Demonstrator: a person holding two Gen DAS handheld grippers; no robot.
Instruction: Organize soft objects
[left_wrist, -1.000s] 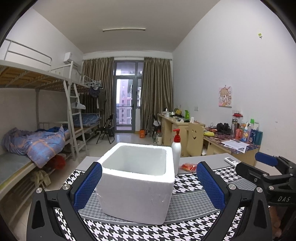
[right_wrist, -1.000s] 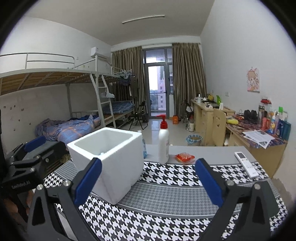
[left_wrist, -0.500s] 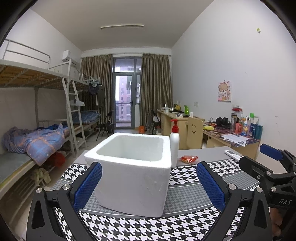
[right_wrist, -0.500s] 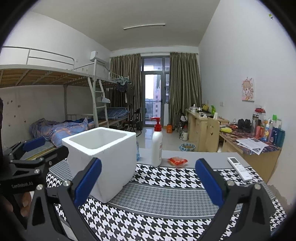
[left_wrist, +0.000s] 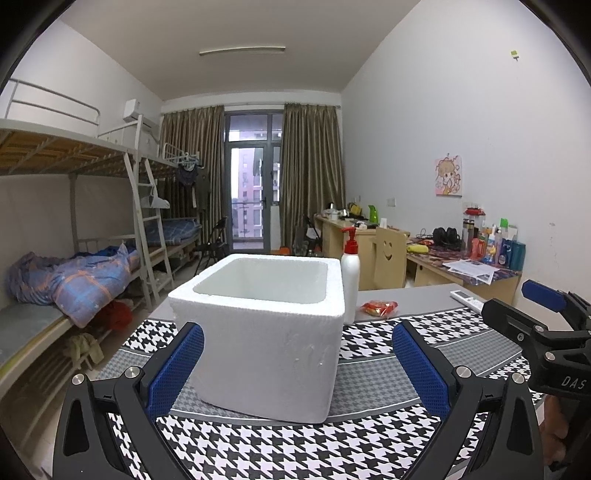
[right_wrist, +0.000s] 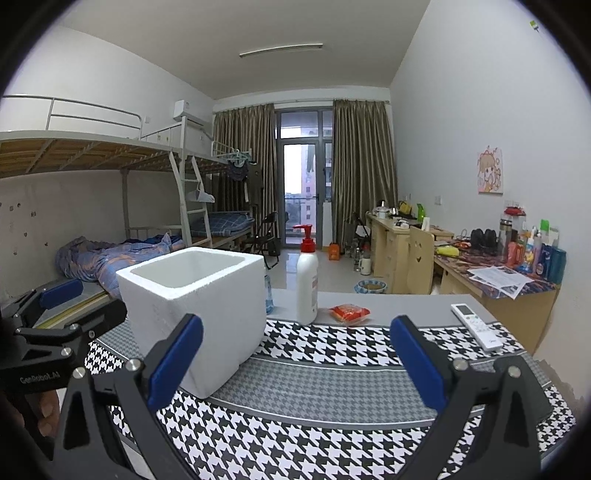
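The packet (right_wrist: 349, 313), a small red-orange soft pack, lies on the worktop (right_wrist: 388, 301) beside the pump bottle (right_wrist: 307, 280), behind the foam box (right_wrist: 199, 295). The box looks bare inside as far as its walls show, so nothing seems sorted yet. The left gripper (left_wrist: 295, 363) and right gripper (right_wrist: 295, 363) both hover spread apart, holding nothing.

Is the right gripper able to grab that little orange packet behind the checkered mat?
Probably yes. The right gripper is open and empty, and bare mat lies between it and the orange packet. The pump bottle stands just left of the packet, the foam box farther left.
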